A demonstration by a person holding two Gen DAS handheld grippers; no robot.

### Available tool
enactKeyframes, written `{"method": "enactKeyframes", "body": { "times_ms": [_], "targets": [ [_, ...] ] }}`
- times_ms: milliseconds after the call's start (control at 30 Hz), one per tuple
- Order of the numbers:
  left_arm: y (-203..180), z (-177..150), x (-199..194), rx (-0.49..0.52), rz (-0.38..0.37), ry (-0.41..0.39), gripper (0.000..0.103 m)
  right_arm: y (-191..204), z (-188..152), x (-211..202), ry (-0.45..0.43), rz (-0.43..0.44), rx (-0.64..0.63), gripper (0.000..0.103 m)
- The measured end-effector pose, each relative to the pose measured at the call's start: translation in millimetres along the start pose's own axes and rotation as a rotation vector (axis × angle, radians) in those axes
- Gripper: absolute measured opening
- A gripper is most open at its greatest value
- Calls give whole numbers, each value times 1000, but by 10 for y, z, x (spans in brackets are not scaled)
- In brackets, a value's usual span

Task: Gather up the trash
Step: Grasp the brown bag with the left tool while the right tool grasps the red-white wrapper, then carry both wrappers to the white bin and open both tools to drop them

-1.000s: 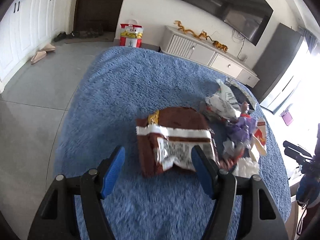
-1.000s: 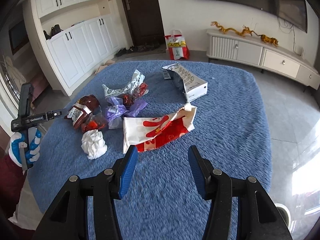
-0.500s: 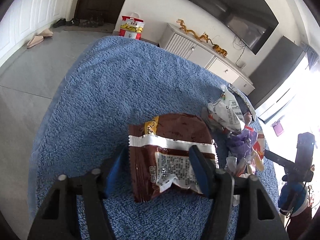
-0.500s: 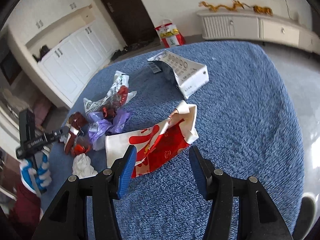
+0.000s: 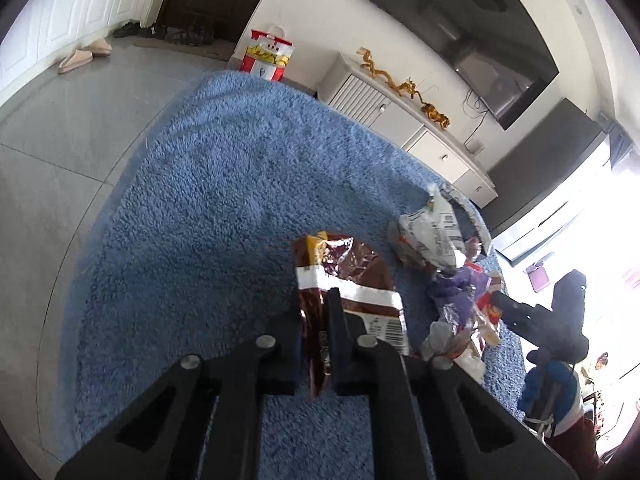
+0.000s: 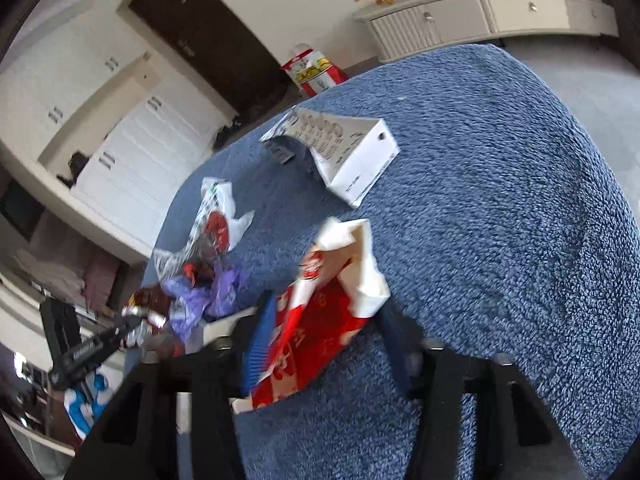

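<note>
A brown snack wrapper [image 5: 360, 276] lies on the blue fleece-covered surface [image 5: 220, 200]. My left gripper [image 5: 316, 304] is closing, and its pads pinch the wrapper's near edge, which stands creased between them. My right gripper [image 6: 326, 320] is also closing. A red and white wrapper [image 6: 352, 264] buckles upward between its fingers, with the blue left pad [image 6: 260, 336] against it. In the right wrist view the left gripper [image 6: 120, 328] shows at the far left, on the brown wrapper [image 6: 148, 300].
A pile of loose trash lies between the grippers: a purple wrapper [image 6: 208, 292], a white and red wrapper [image 6: 216, 216] and a white carton [image 6: 352, 152] farther back. A red bag [image 5: 268, 54] and a white cabinet [image 5: 400, 120] stand beyond the surface. A blue-gloved hand [image 6: 88, 404] holds the left gripper.
My left jaws closed from wide apart onto the brown wrapper and creased it. My right gripper moved down and forward, rolled, and narrowed around the red and white wrapper, which bunched up.
</note>
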State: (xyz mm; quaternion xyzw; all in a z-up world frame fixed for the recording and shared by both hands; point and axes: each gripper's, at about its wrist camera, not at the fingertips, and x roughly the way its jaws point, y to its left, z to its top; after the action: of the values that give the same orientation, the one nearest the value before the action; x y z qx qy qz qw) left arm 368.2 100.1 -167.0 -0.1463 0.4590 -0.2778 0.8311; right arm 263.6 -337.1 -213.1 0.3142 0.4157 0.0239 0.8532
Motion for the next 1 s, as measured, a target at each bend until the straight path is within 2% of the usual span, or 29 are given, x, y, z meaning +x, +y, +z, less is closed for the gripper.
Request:
{"method": "enactKeyframes", "body": {
  "times_ms": [67, 167, 333, 533, 733, 867, 933, 1000],
  "targets": [
    [-64, -22, -133, 9, 4, -29, 6, -63, 14, -25, -17, 19, 28, 33],
    [-143, -37, -344, 12, 1, -72, 6, -132, -8, -145, -66, 44, 52, 30],
    [-267, -45, -652, 29, 0, -127, 5, -154, -74, -444, -133, 45, 42, 29],
    [-553, -95, -1009, 76, -11, -183, 5, -164, -245, -1007, -210, 25, -10, 29],
    [-940, -199, -1315, 139, -20, -229, 5, -350, -455, -1656, -293, -16, -49, 29],
    [-1280, -251, -1347, 196, -37, -222, 5, -497, -627, -2128, -372, -69, -59, 29],
    [-1503, -293, -1298, 234, -50, -204, 5, -613, -720, -2394, -418, -107, -60, 30],
    [-1730, -326, -1221, 271, -67, -184, 5, -750, -837, -2690, -463, -182, -69, 30]
  ]
}}
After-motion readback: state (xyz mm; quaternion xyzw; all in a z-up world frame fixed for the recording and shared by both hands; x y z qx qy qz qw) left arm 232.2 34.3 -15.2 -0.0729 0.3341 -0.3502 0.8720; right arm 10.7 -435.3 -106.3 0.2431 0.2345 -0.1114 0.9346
